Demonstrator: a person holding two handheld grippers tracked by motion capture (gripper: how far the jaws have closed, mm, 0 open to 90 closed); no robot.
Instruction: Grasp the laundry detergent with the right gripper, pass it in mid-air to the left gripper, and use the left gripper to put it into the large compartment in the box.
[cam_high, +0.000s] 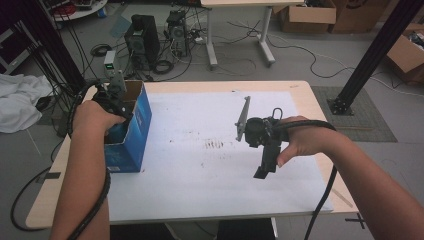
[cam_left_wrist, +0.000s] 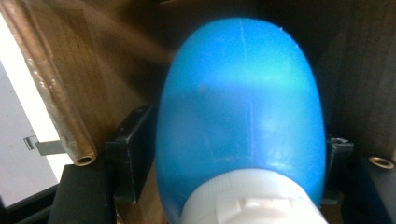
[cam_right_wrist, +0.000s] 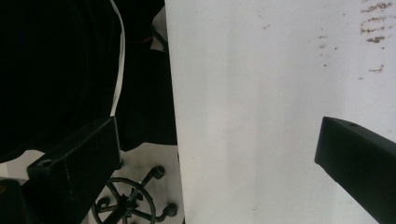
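Observation:
A blue bottle with a white cap lies inside the open blue cardboard box at the table's left side. My left gripper reaches down into that box. In the left gripper view its jaws flank the bottle's lower sides, and the left gripper looks open, with the pads just beside the bottle. My right gripper hovers over the white sheet right of centre. In the right gripper view the right gripper stands open with nothing between its jaws.
The box's brown inner walls close in around the bottle. The wooden table borders the sheet. A chair base sits below the table's near edge. Computers, cables and cardboard boxes lie on the floor beyond.

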